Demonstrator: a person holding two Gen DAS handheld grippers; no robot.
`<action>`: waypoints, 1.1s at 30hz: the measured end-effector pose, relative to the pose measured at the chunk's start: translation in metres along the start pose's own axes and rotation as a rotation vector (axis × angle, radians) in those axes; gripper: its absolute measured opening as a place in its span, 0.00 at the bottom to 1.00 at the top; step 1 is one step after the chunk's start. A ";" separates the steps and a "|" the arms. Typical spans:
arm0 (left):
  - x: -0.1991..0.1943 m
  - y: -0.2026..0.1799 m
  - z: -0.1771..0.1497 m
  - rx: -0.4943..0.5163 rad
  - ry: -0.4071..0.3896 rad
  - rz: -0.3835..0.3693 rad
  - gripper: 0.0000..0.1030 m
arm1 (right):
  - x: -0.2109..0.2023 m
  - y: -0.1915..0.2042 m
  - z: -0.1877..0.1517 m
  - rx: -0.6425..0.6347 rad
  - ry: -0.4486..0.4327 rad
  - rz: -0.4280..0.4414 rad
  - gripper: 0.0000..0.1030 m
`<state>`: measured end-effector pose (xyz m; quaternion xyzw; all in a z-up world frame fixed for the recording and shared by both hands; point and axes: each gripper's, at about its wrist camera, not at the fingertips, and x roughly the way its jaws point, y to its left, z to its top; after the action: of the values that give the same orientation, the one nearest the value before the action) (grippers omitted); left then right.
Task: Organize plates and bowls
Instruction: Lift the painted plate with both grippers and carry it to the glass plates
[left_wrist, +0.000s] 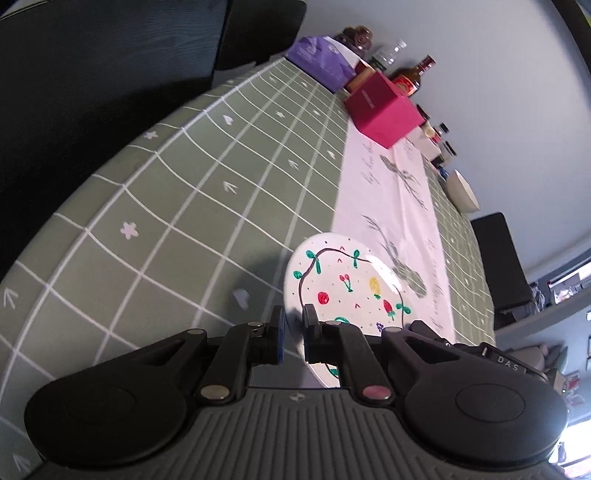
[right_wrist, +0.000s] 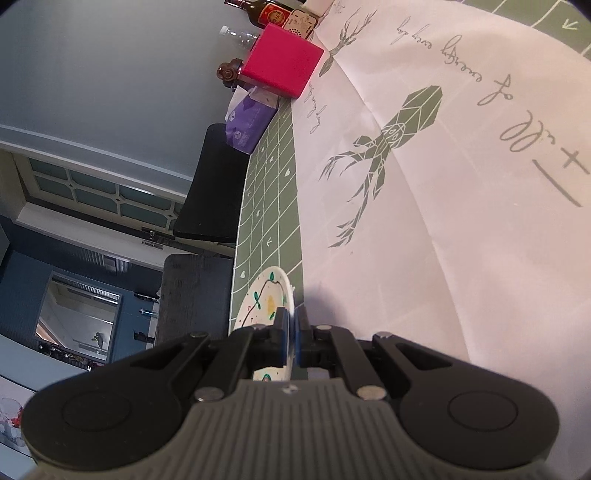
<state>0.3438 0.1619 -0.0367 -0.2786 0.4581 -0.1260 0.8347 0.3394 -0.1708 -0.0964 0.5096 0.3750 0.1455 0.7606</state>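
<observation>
Left wrist view: the left tool (left_wrist: 293, 334) is squeezed onto the near rim of the painted plate (left_wrist: 343, 284), with one pad on each side of the rim.
Right wrist view: the right tool (right_wrist: 291, 332) is squeezed shut on the rim of the same painted plate (right_wrist: 266, 299), seen edge on.
Where the plate is: it is held by both tools, tipped up, above the green checked cloth (left_wrist: 166, 206) on the bench, just beside the white runner with deer pictures (left_wrist: 391, 206). I cannot tell for sure if its far edge touches the cloth.
What is on the plate: nothing but painted fruit and leaves. It looks clean.
The bowl: a pale bowl (left_wrist: 461, 190) sits near the far edge of the bench, well apart from the plate. No tool touches it.
Other things: a pink box (left_wrist: 382, 110), a purple packet (left_wrist: 321, 61) and some bottles (left_wrist: 408, 77) stand at the far end by the wall.
What is done: I think only the first step is done. The plate is picked up.
What is left: the plate needs a spot to go. The bowl needs tidying too. I see no stack of plates or bowls yet.
Watch out: the plate is held only by its rim, so it could slip.
</observation>
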 end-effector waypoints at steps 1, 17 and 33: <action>-0.004 -0.006 -0.002 0.012 0.005 0.000 0.09 | -0.008 0.001 -0.001 0.009 -0.008 0.001 0.01; -0.068 -0.085 -0.072 0.126 0.114 -0.086 0.10 | -0.159 0.017 -0.031 0.040 -0.071 -0.039 0.00; -0.056 -0.130 -0.171 0.378 0.358 -0.207 0.10 | -0.297 -0.050 -0.101 0.140 -0.140 -0.132 0.01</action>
<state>0.1762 0.0220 0.0046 -0.1368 0.5355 -0.3410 0.7604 0.0581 -0.3048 -0.0356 0.5448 0.3630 0.0327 0.7553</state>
